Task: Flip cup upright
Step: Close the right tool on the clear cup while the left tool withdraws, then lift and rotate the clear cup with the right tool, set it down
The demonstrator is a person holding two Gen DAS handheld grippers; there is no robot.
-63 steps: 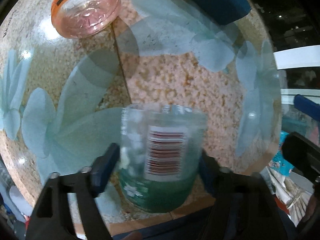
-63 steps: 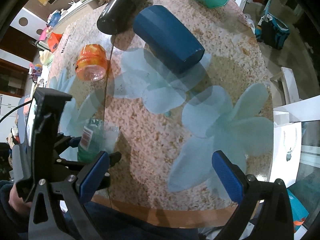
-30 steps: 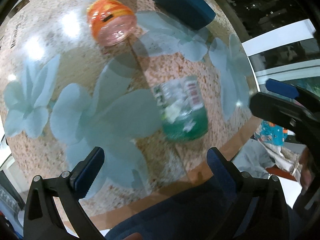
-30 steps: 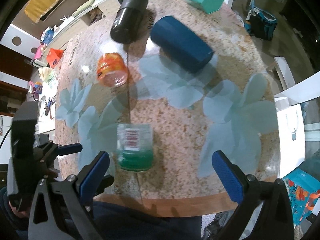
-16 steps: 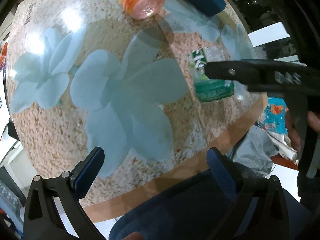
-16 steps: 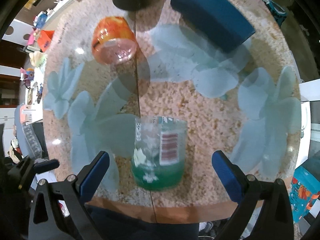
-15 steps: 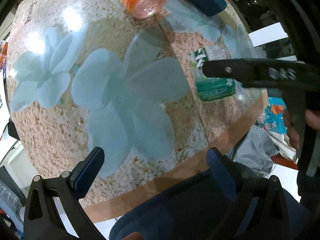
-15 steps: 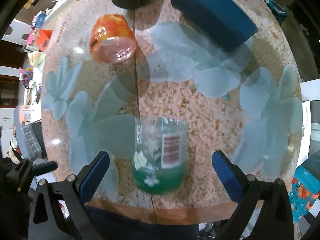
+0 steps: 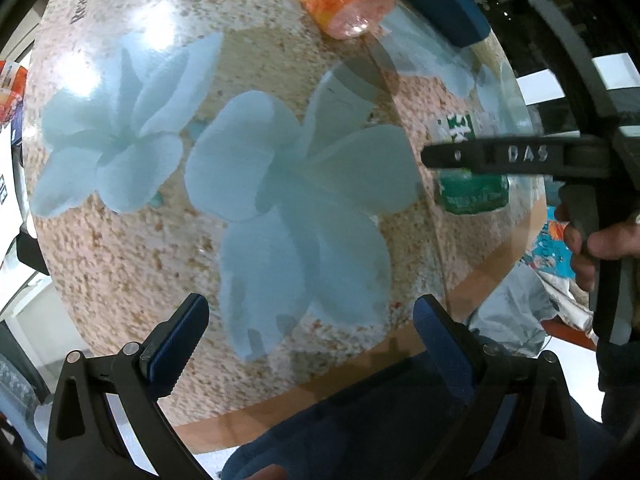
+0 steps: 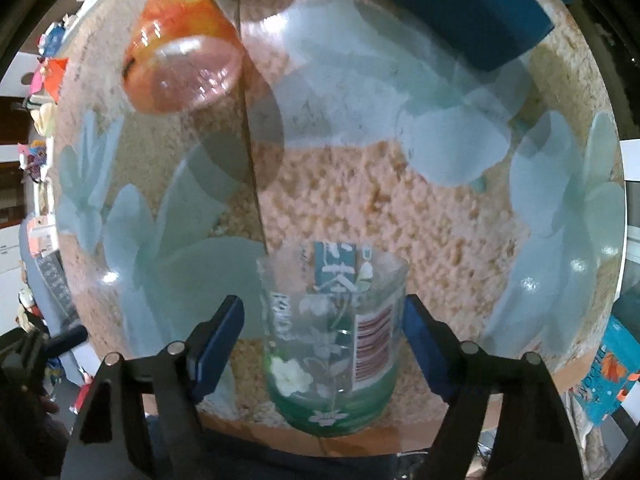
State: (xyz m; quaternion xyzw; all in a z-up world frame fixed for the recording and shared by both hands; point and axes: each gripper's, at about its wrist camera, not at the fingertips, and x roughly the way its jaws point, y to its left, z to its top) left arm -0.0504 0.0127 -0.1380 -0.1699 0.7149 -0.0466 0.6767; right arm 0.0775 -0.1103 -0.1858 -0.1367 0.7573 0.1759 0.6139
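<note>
The right gripper [image 10: 322,332] has come in on the clear cup [image 10: 332,340] the left one let go of — its blue pads now sit either side, narrower than before. The left gripper [image 9: 310,332] has drawn back, wide apart.

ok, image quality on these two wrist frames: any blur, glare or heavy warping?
Right wrist: motion blur smears the orange cup and blue cup; the clear green-based cup between the open jaws is only slightly soft. Left wrist: sharper, with white glare patches on the table; the right gripper crossing the green-based cup is blurred. Both views bow strongly at the edges.
</note>
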